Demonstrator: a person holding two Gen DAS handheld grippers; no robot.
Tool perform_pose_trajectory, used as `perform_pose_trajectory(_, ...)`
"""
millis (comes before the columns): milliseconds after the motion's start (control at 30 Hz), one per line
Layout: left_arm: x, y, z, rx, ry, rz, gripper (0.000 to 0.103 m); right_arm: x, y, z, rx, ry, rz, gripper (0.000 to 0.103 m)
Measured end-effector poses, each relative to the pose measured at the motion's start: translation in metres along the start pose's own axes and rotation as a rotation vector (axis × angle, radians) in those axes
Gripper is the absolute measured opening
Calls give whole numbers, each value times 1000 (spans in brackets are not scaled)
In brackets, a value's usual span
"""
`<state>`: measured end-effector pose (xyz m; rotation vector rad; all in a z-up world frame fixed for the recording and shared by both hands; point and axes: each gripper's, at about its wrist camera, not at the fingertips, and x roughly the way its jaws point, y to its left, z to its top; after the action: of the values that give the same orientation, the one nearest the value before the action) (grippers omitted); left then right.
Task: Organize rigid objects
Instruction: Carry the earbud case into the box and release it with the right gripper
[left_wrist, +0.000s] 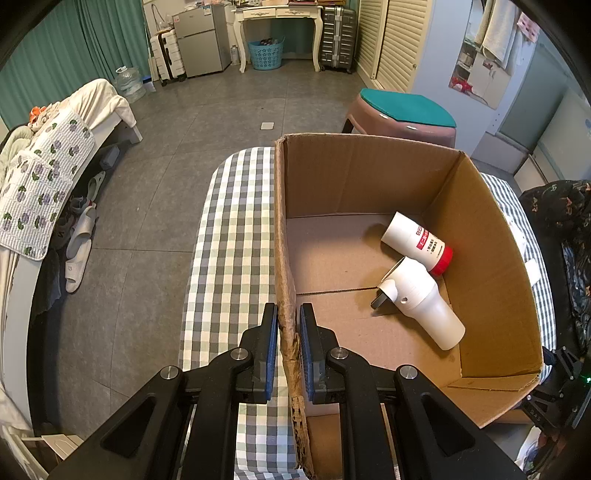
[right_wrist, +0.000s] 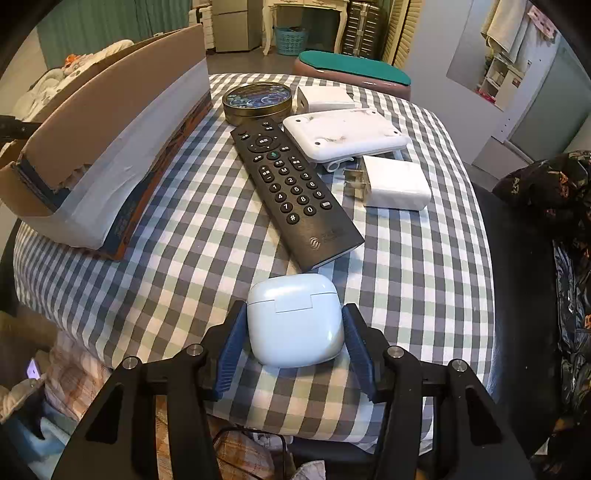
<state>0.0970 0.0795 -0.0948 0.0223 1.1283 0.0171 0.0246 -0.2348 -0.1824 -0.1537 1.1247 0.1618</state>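
Checked cloth (right_wrist: 177, 236) is covering a round table in a bedroom, with a box (left_wrist: 369, 177) sitting on its left part. Inside the box, a red-capped bottle (left_wrist: 415, 242) and a white plug-in device (left_wrist: 421, 301) are already lying against the right wall. On the cloth beside the box are lying a remote (right_wrist: 291, 192), a tin (right_wrist: 257, 101), a white router (right_wrist: 343, 134), two chargers (right_wrist: 397, 181) and, nearest the edge, a pale blue earbud case (right_wrist: 293, 319).

Judging by this, sorting is partly done and the case is being picked next. The left gripper (left_wrist: 288, 345) is straddling the box's near left wall, its fingers (left_wrist: 271, 347) narrowly apart on either side of the cardboard; whether they are pinching it cannot be told. The right gripper (right_wrist: 293, 347) is bracketing the case, fingers (right_wrist: 231, 347) spread wide, thin gaps showing on both sides, so nothing is held. Next, those fingers would need closing squarely on the case's smooth, rounded sides, which may slip, then lifting it over the box wall
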Motion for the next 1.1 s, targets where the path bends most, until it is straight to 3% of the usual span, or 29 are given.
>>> perform_pose_trajectory(233,0,0,0,1,0,1,11,-22,0,9,-7,-47,24,52)
perform_pose_trajectory(467,1,-2,0,0,1,-5,11,-65,10,46,-53,-182,44,52)
perform_pose_trajectory(800,2,-3,1,-1,3,-14,11,-114,77,120,-233,-372,140,52)
perform_pose_trajectory(933,2,0,1,-2,4,-24,11,-103,110,133,-294,-358,197,52)
perform_pose_trajectory(1100,4,2,1,4,9,-34,11,-61,146,137,-343,-248,267,52)
